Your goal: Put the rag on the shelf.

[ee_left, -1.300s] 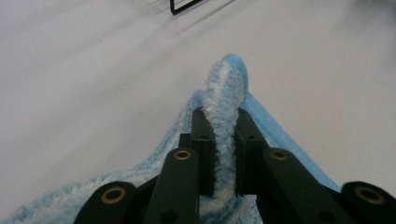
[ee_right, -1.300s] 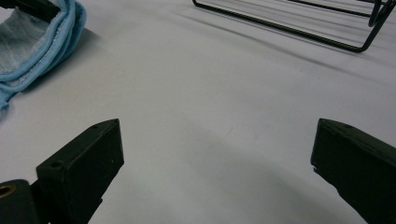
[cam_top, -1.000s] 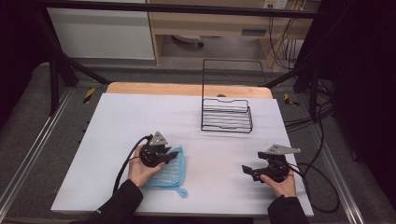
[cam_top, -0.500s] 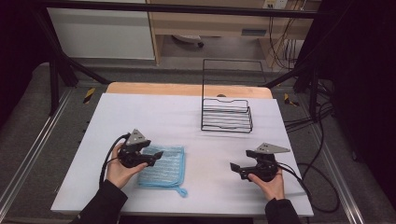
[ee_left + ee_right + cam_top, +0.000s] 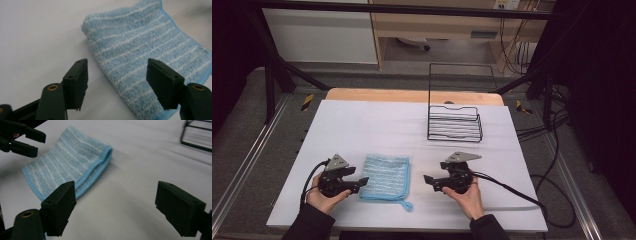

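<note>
A folded blue towel with white stripes [image 5: 384, 176] [image 5: 140, 42] [image 5: 67, 157] lies flat near the front of the white table [image 5: 362, 125]. My left gripper [image 5: 362, 181] [image 5: 117, 62] sits just left of it, pointing at its left edge. Its jaws stand open with nothing gripped and have just been closing a little. My right gripper [image 5: 428, 180] [image 5: 115, 186] is to the towel's right, a short gap away, pointing toward it. It is open with only bare table between its jaws, which have also just been narrowing. The right gripper view catches the left gripper [image 5: 41, 143] beyond the towel.
A black wire basket [image 5: 454, 122] [image 5: 197, 135] stands at the back right of the table. Cables trail from both grippers, the right one off toward the table's right edge [image 5: 512, 192]. Dark frame bars and floor surround the table.
My left gripper has let go of the towel and slid left off it, jaws now apart. The right gripper has moved left toward the towel. The towel lies flat.
</note>
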